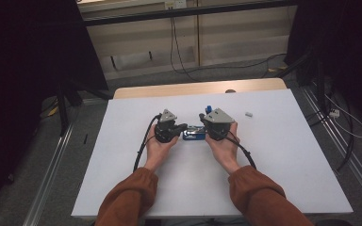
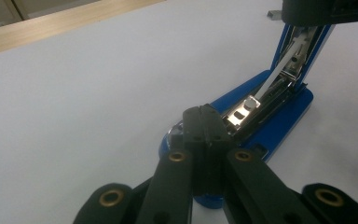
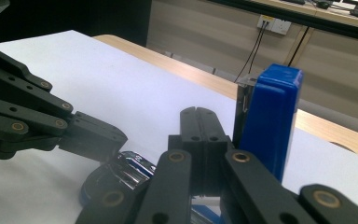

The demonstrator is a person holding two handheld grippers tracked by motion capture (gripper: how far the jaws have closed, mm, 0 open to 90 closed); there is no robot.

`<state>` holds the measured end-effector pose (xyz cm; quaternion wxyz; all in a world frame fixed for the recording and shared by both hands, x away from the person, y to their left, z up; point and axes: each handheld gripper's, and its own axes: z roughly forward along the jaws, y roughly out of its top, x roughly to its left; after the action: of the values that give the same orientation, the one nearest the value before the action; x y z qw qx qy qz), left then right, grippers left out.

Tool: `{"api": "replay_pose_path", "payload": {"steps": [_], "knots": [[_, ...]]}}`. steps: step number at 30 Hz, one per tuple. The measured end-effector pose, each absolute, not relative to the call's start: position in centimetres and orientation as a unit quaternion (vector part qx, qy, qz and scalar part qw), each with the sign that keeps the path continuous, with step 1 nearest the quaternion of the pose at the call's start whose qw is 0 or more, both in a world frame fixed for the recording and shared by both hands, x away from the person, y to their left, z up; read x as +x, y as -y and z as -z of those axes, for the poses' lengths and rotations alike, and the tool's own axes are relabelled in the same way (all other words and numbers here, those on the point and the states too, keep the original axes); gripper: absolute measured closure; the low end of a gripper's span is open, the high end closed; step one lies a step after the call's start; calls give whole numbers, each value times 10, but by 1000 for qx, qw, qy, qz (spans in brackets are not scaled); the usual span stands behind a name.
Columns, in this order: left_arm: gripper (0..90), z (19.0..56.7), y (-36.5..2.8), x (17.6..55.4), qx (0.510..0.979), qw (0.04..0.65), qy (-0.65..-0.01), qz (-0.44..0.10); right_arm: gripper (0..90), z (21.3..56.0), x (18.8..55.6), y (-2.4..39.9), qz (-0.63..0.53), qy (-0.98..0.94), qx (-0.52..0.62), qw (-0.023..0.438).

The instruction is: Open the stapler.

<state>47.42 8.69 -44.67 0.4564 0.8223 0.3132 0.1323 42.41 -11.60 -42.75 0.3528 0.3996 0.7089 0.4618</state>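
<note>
A blue stapler (image 1: 194,134) lies swung open on the white table (image 1: 122,165), between my two grippers. Its base (image 2: 279,123) rests flat with the metal channel (image 2: 242,112) showing, and its blue top arm (image 3: 271,116) stands upright. My left gripper (image 2: 204,122) is shut with nothing between its jaws, and its tips rest on the front end of the base. My right gripper (image 3: 199,120) is also shut and empty, close against the raised top arm. In the high view the left gripper (image 1: 184,127) and right gripper (image 1: 203,126) face each other over the stapler.
A small pale piece (image 1: 249,114) lies on the table to the right of the stapler. A wooden strip (image 1: 198,87) borders the table's far edge. Cables run over the floor beyond it, and dark curtains hang on both sides.
</note>
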Motion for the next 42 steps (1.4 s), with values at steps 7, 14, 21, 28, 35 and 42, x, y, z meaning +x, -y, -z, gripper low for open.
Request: {"api": "replay_pose_path", "payload": {"steps": [7, 14, 21, 28, 35, 42], "knots": [[900, 447, -87, 474, 823, 456, -312, -134, 900, 427, 423, 117, -460, -711, 400, 350], [900, 447, -89, 475, 821, 461, -313, -128, 900, 426, 423, 121, -457, -707, 405, 356], [900, 447, -88, 474, 822, 459, -311, -131, 900, 422, 423, 130, -455, -702, 408, 365], [900, 448, -88, 474, 821, 460, -313, -128, 900, 420, 421, 140, -452, -700, 413, 368], [900, 448, -88, 474, 820, 461, -314, -127, 900, 423, 420, 145, -450, -700, 410, 372], [900, 448, -88, 474, 821, 460, -313, -128, 900, 426, 419, 158, -456, -701, 418, 355]]}}
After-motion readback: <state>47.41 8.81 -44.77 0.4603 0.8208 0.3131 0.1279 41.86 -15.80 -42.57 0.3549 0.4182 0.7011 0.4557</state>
